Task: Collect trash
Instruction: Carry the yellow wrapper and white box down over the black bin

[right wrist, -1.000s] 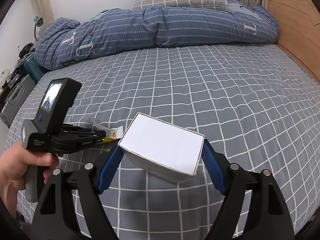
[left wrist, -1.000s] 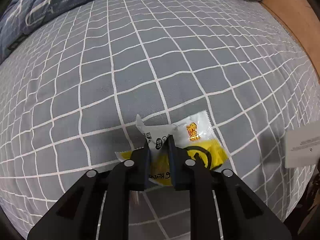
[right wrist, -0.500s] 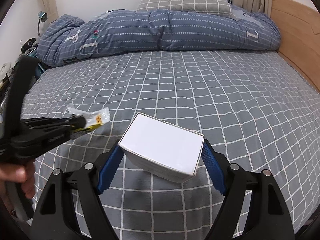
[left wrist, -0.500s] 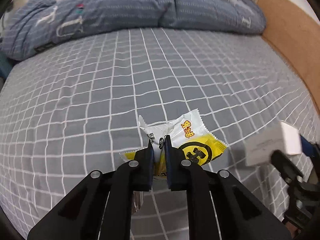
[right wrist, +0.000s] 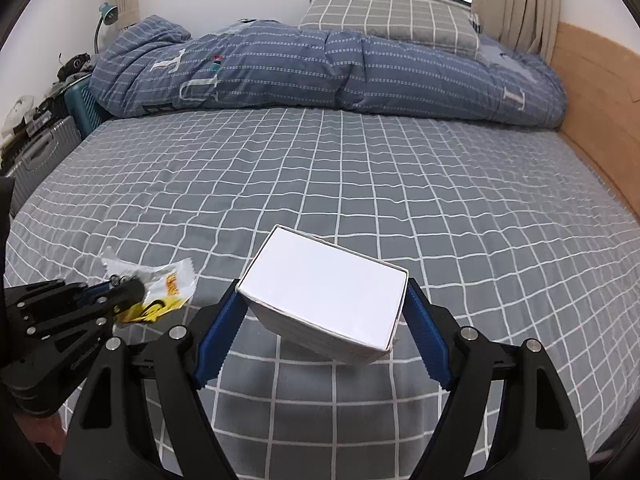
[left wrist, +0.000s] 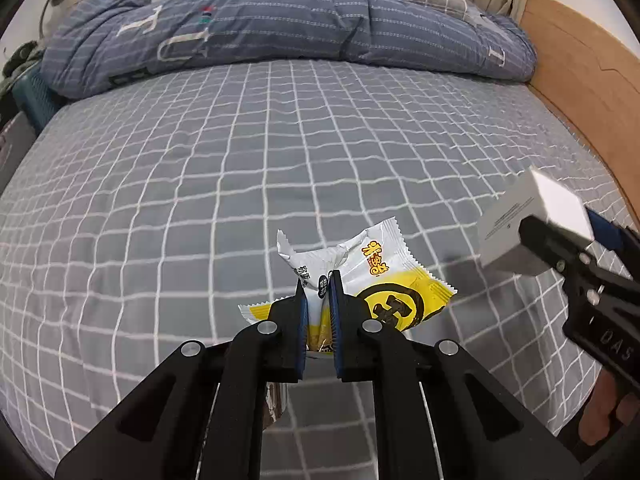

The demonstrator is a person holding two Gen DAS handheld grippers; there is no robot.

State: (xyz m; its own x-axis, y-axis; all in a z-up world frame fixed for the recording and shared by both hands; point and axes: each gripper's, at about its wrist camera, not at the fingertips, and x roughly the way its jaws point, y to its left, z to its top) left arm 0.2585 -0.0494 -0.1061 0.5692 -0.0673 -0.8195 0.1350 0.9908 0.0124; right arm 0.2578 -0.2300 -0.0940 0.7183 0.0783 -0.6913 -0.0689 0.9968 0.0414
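A crumpled white and yellow snack wrapper (left wrist: 376,276) hangs above the bed, pinched in my left gripper (left wrist: 319,280), which is shut on it. The same wrapper (right wrist: 168,288) shows at the lower left of the right wrist view, in the left gripper (right wrist: 130,290). A white cardboard box (right wrist: 324,296) is clamped between the blue pads of my right gripper (right wrist: 322,292), held tilted over the bedsheet. That box (left wrist: 532,224) and the right gripper (left wrist: 560,240) appear at the right edge of the left wrist view.
The bed carries a grey sheet with a white grid (right wrist: 400,184). A rolled blue quilt (right wrist: 320,68) and a checked pillow (right wrist: 388,20) lie at the far end. A wooden bed frame (right wrist: 592,100) runs along the right. Suitcases (right wrist: 36,152) stand left of the bed.
My left gripper has lifted the wrapper off the sheet and tilted upward, bringing the quilt into view. It has come closer to the right gripper, which still grips the box.
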